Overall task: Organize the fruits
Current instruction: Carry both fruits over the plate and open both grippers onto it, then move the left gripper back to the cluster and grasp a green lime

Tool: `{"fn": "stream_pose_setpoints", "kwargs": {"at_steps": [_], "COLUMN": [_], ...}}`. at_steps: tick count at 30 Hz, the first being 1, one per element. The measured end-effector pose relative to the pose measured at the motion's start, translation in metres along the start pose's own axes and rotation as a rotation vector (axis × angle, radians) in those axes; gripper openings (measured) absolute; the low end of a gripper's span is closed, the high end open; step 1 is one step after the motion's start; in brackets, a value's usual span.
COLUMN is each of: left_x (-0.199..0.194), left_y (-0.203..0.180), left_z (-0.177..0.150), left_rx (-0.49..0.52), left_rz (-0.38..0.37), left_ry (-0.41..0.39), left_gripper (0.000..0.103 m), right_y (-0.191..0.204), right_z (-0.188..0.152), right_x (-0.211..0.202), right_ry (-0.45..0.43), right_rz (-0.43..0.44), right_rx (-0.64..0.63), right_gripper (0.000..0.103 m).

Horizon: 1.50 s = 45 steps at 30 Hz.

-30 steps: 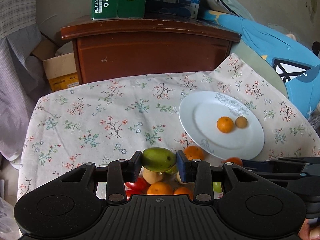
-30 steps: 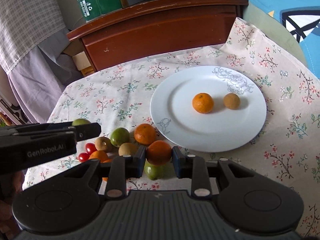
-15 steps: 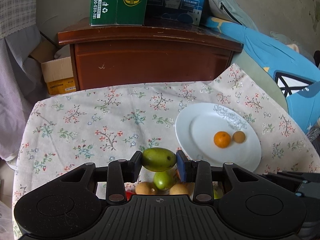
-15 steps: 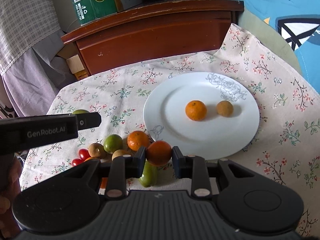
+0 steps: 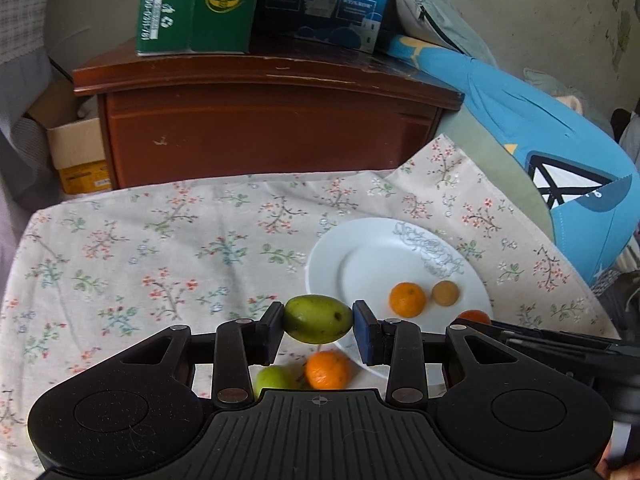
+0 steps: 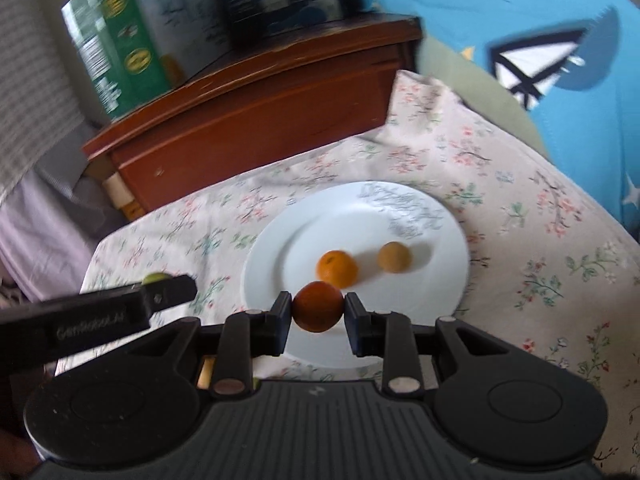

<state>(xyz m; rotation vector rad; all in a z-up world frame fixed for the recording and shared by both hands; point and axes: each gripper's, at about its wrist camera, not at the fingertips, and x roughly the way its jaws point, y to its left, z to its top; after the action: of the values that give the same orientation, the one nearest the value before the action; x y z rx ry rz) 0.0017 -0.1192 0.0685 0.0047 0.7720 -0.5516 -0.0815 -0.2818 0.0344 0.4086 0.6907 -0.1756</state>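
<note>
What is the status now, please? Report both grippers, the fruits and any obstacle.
Left gripper shut on green fruit. Right gripper shut on orange, over plate. Nothing blocking.

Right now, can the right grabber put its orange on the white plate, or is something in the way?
Probably yes. The right gripper, shut on its orange, hangs over the white plate near its front edge. The plate's orange and small brown fruit lie farther back, leaving bare plate below. The left gripper stays off to the side.
</note>
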Motion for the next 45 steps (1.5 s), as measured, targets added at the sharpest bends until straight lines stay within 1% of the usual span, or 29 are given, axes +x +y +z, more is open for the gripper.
{"fn": "stream_pose_setpoints", "kwargs": {"at_steps": [8, 17, 20, 22, 23, 24, 27, 30, 33, 36, 41, 45], "left_x": [0.018, 0.037, 0.043, 0.044, 0.044, 0.044, 0.04, 0.034, 0.024, 0.014, -0.005, -0.018], "left_y": [-0.003, -0.006, -0.008, -0.009, -0.009, -0.009, -0.009, -0.006, -0.006, -0.005, -0.001, 0.005], "left_z": [-0.002, -0.005, -0.007, -0.007, -0.007, -0.007, -0.005, -0.001, 0.003, 0.005, 0.007, 0.008], "left_rx": [-0.019, -0.043, -0.049, -0.049, -0.055, -0.063, -0.065, -0.089, -0.075, -0.056, -0.007, 0.004], "left_rz": [-0.051, -0.101, -0.121, -0.129, -0.13, -0.13, -0.132, -0.114, -0.107, -0.071, -0.012, 0.024], "left_ry": [0.023, 0.045, 0.049, 0.046, 0.047, 0.043, 0.035, 0.026, 0.006, 0.003, -0.003, 0.002], "left_gripper": [0.034, 0.034, 0.035, 0.039, 0.043, 0.05, 0.051, 0.07, 0.07, 0.079, 0.08, 0.082], "right_y": [-0.026, -0.03, -0.031, -0.032, -0.032, -0.032, -0.033, -0.032, -0.031, -0.029, -0.02, -0.01], "right_z": [-0.004, -0.006, -0.007, -0.006, -0.006, -0.006, -0.005, -0.005, -0.004, -0.004, -0.006, -0.008], "right_x": [0.02, 0.026, 0.027, 0.027, 0.027, 0.026, 0.026, 0.026, 0.025, 0.023, 0.019, 0.015], "right_ry": [0.072, 0.077, 0.073, 0.064, 0.061, 0.059, 0.054, 0.055, 0.05, 0.048, 0.047, 0.039], "right_rz": [-0.012, -0.026, -0.034, -0.037, -0.036, -0.035, -0.031, -0.028, -0.028, -0.021, 0.01, 0.024], "right_rx": [0.154, 0.176, 0.183, 0.188, 0.191, 0.191, 0.193, 0.193, 0.184, 0.17, 0.131, 0.078], "right_gripper": [0.029, 0.029, 0.031, 0.032, 0.032, 0.032, 0.032, 0.032, 0.032, 0.032, 0.032, 0.035]}}
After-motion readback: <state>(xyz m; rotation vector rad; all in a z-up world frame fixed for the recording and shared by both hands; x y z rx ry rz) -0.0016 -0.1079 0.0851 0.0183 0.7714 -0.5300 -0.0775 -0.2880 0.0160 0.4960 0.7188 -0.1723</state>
